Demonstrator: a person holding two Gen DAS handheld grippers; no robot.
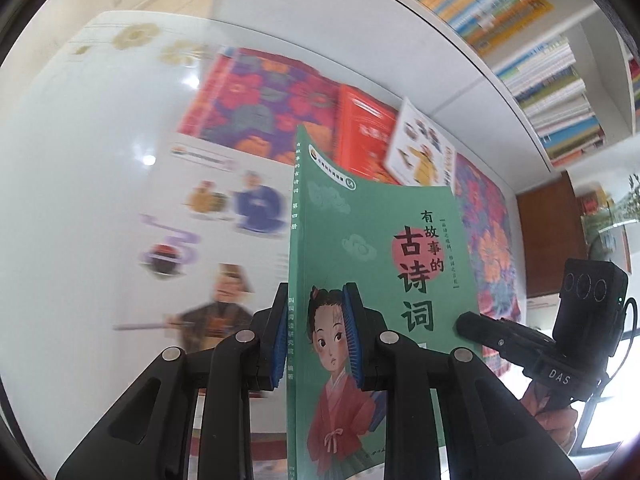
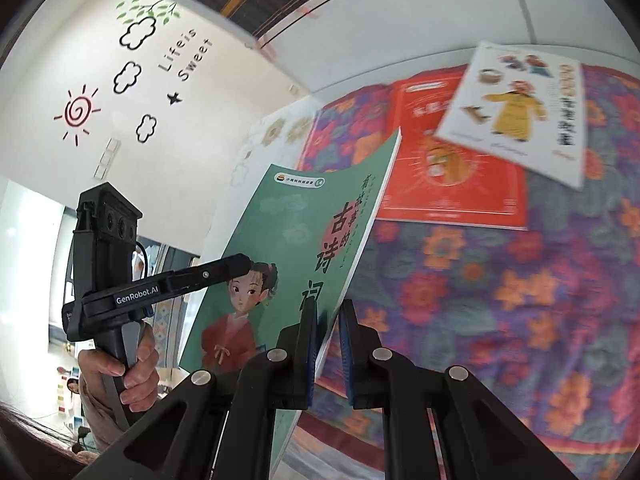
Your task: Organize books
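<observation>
A green paperback [image 1: 360,220] with a girl in a red robe on its cover stands upright in the air, held from two sides. My left gripper [image 1: 316,312] is shut on its spine edge near the bottom. My right gripper [image 2: 328,316] is shut on the opposite, page-side edge of the same green book [image 2: 288,216]. Each gripper shows in the other's view: the right gripper [image 1: 466,326] at the book's right edge, the left gripper [image 2: 240,264] on the cover, held by a hand [image 2: 128,376].
Below lies a floral cloth [image 2: 520,280] with a red book [image 2: 452,168] and a white picture book [image 2: 520,108] overlapping it. A large white book [image 1: 224,220] lies on the glossy white table [image 1: 80,160]. Packed bookshelves [image 1: 540,60] stand behind.
</observation>
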